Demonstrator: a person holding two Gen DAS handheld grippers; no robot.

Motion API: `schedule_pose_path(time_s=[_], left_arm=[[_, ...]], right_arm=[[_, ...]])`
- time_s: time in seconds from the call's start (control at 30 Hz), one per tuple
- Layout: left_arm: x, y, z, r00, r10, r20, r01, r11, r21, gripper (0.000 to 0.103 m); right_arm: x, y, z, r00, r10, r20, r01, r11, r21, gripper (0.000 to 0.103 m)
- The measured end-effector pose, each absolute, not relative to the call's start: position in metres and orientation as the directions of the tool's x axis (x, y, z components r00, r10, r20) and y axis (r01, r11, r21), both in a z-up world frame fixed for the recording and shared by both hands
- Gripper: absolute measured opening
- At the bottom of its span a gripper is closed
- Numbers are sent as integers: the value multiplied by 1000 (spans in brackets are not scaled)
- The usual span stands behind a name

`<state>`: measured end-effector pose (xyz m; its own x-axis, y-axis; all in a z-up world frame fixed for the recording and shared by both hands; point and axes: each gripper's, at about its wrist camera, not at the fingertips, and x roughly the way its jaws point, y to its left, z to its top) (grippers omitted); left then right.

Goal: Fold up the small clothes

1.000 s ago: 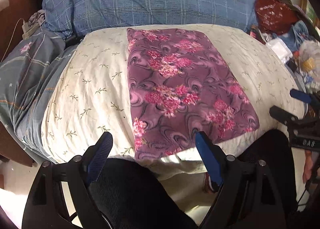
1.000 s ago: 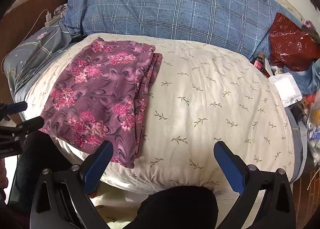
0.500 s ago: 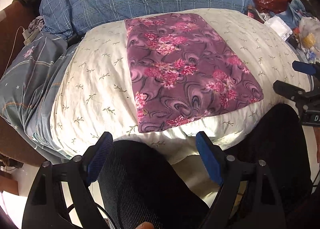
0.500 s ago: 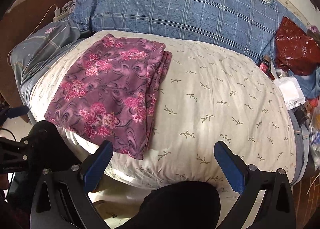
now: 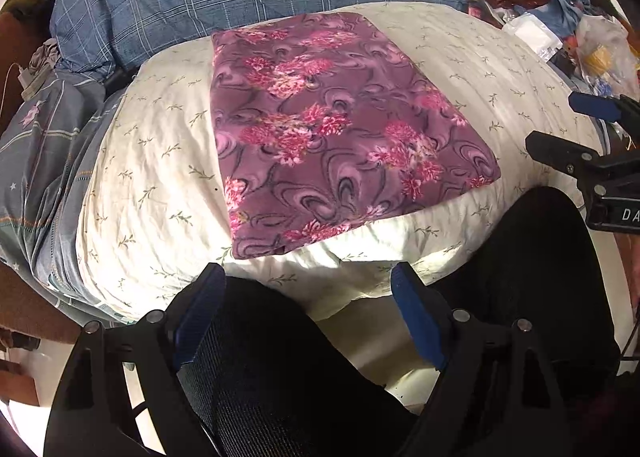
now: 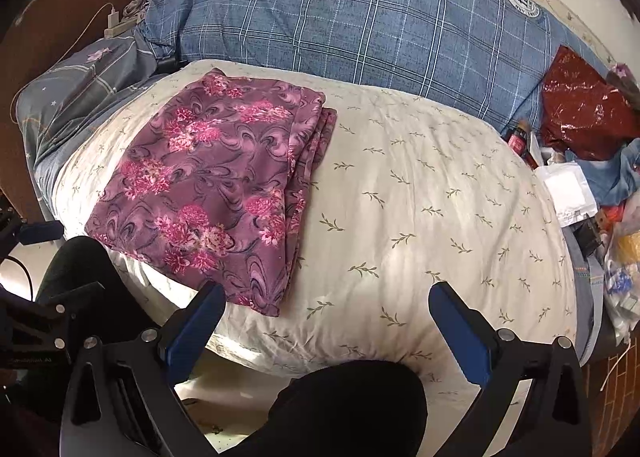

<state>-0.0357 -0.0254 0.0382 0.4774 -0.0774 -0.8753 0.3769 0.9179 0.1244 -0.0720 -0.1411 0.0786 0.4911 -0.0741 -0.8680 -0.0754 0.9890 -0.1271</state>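
A purple cloth with pink flowers (image 5: 332, 129) lies folded into a flat rectangle on a cream leaf-print pillow (image 5: 152, 161). In the right wrist view the folded cloth (image 6: 216, 185) covers the left half of the cream pillow (image 6: 420, 217), its stacked edges facing right. My left gripper (image 5: 306, 309) is open and empty, held back from the cloth's near edge, above a person's dark-clothed knee. My right gripper (image 6: 326, 327) is open too, nothing between its blue pads, hovering over the pillow's near edge just right of the cloth's corner.
A blue plaid duvet (image 6: 360, 17) is heaped behind the pillow. A grey-blue patterned sheet (image 5: 36, 161) lies to the left. A dark red bag (image 6: 580, 109), a white packet (image 6: 568, 189) and plastic bags crowd the right side. The person's dark knees (image 5: 280, 377) fill the foreground.
The left gripper has pulled back from the cloth and rolled slightly, so the cloth's near edge now lies clear of the pads. The right gripper has hardly moved.
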Motion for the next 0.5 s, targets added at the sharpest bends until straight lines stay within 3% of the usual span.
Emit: schedule_pose_path(time_s=[0.23, 0.5], left_arm=[[-31, -33, 53, 513, -96, -853, 385, 914, 128, 85], [-28, -33, 48, 530, -36, -847, 378, 904, 198, 85]], right_arm=[[-70, -146, 78, 484, -64, -873, -62, 992, -107, 103], [-66, -157, 74, 467, -47, -883, -49, 996, -79, 103]])
